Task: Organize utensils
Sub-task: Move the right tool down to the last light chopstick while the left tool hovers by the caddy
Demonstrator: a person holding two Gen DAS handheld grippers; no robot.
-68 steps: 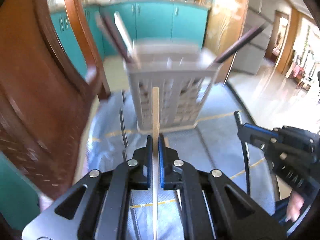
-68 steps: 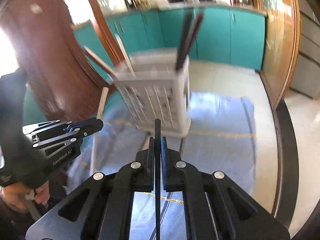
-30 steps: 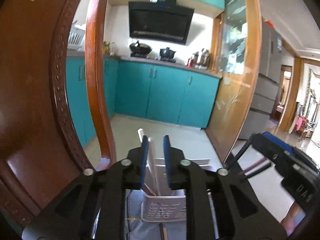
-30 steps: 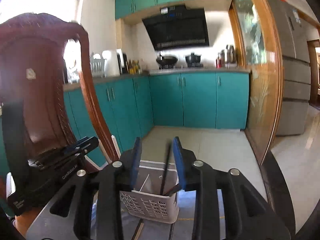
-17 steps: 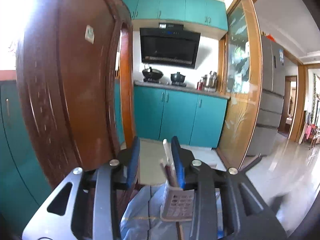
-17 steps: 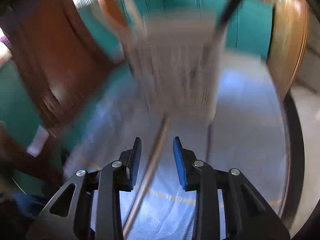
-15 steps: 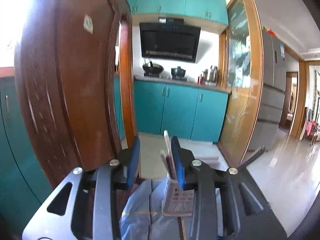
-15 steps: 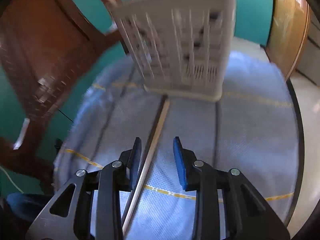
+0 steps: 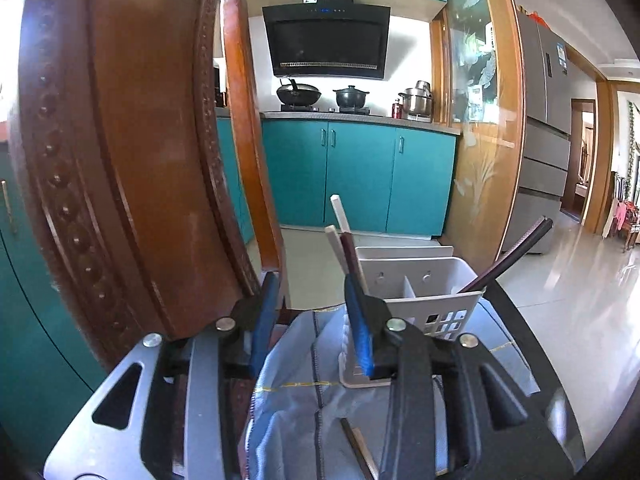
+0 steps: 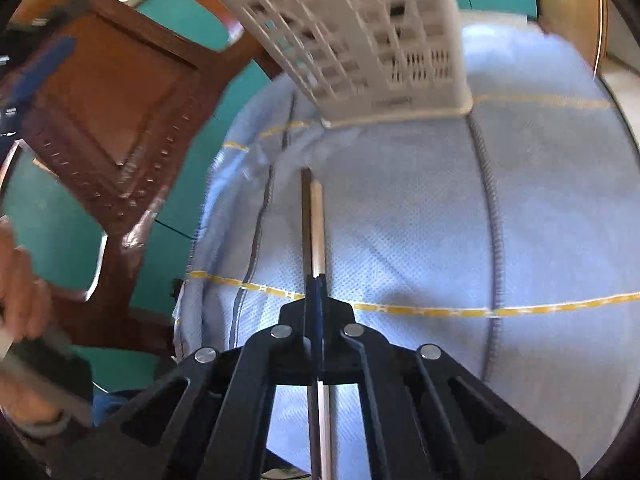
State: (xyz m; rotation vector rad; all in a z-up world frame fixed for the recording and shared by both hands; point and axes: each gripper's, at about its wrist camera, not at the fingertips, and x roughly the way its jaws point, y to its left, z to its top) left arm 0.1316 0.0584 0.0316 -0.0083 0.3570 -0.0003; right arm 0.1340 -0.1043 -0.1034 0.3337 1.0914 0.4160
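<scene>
A white slotted basket (image 9: 420,280) stands on the blue cloth (image 9: 292,400) and holds pale and dark chopsticks (image 9: 346,240). My left gripper (image 9: 312,320) hangs short of the basket, to its left. Its jaws are opening, with nothing between them. In the right wrist view a pale chopstick (image 10: 318,220) and a dark chopstick (image 10: 306,216) lie side by side on the cloth (image 10: 400,240), pointing at the basket (image 10: 360,32). My right gripper (image 10: 315,280) is shut on the pale chopstick, low over the cloth, with the dark one against it.
A carved wooden chair back (image 9: 120,160) rises close on the left of the table. The table's dark rim (image 9: 532,340) curves past the basket. A person's hand (image 10: 20,292) shows at the left edge. Teal cabinets (image 9: 360,176) stand beyond.
My right gripper has dropped from above the basket down to the cloth and closed on the chopstick lying there. My left gripper has drawn back and spread its jaws wider.
</scene>
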